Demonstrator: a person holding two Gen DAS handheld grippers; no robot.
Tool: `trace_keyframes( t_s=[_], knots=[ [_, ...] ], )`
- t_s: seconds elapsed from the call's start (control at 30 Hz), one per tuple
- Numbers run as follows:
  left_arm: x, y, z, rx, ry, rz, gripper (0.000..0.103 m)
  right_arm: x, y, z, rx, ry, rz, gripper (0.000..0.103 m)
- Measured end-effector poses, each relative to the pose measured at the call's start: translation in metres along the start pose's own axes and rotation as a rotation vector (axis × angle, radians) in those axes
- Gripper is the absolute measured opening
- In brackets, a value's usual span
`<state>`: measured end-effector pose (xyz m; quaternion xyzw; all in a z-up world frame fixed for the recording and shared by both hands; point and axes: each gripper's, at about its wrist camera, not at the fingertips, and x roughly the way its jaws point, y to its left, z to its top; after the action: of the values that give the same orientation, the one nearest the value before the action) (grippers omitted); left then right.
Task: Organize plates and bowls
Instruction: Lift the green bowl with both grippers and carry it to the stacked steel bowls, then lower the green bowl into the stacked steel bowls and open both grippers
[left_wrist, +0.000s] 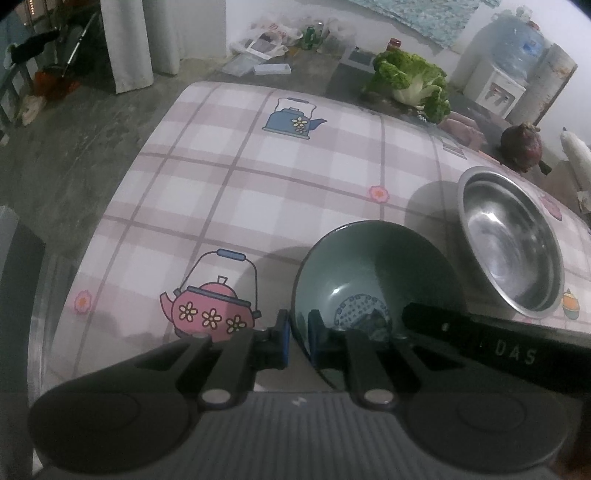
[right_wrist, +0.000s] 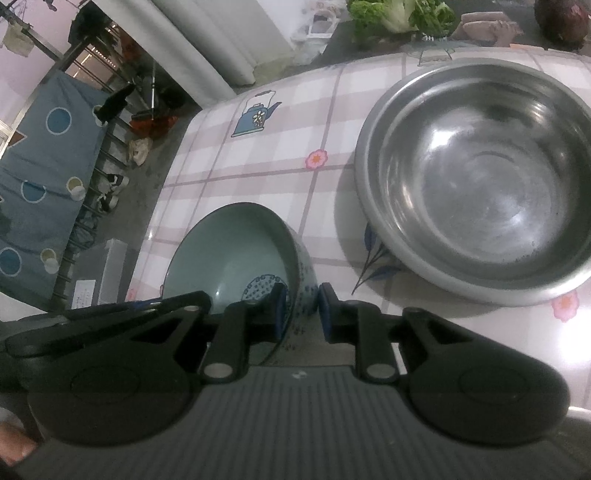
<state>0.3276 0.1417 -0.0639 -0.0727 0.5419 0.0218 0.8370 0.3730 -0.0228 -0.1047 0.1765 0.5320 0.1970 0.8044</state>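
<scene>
You have the green bowl pinched by its rim from two sides, and it sits tilted near the counter edge, just beside the steel bowl.

The left gripper is closed on the rim nearest you, one finger outside the wall and one inside. The right gripper straddles the opposite wall; its fingers look a shade looser, with a sliver of gap on the outer side, so I judge that grip weaker, though whether the pad still presses is hard to tell.

What could go wrong:
- The glazed wall is slick and curved. If the right fingers ease off while the bowl is tilted, the bowl could pivot about the left pinch and drop back on the counter.
- Two thin rim grips fight each other. Pull the hands apart or twist one and the rim may slide out of a pad.
- The steel bowl is close on the right. Swing the green bowl that way too low and the rims could clash.
- The counter edge is near on the left, so a slipped bowl could roll off to the floor.

Both grippers point steeply down at the bowl, the left more so, with the right one's arm crossing low in the left view.
</scene>
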Motion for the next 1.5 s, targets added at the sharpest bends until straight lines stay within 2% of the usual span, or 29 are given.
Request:
trace_keyframes(
  t_s=[0.53,0.87,1.2,1.5],
  knots=[
    [-0.027,-0.008,-0.003,0.013,-0.03,0.017,0.01,-0.008,0.0,0.001,0.004,0.004,0.019,0.019],
    [-0.055,-0.024,-0.001,0.021,-0.08,0.008,0.011,-0.04,-0.001,0.006,0.001,-0.037,0.03,0.019],
    [-0.077,-0.071,0.014,0.073,-0.134,-0.028,0.011,-0.094,-0.025,0.02,0.02,-0.121,0.027,0.019],
    [-0.065,-0.133,0.029,0.138,-0.142,-0.075,0.011,-0.136,-0.077,0.043,0.058,-0.192,-0.025,0.019]
  ],
)
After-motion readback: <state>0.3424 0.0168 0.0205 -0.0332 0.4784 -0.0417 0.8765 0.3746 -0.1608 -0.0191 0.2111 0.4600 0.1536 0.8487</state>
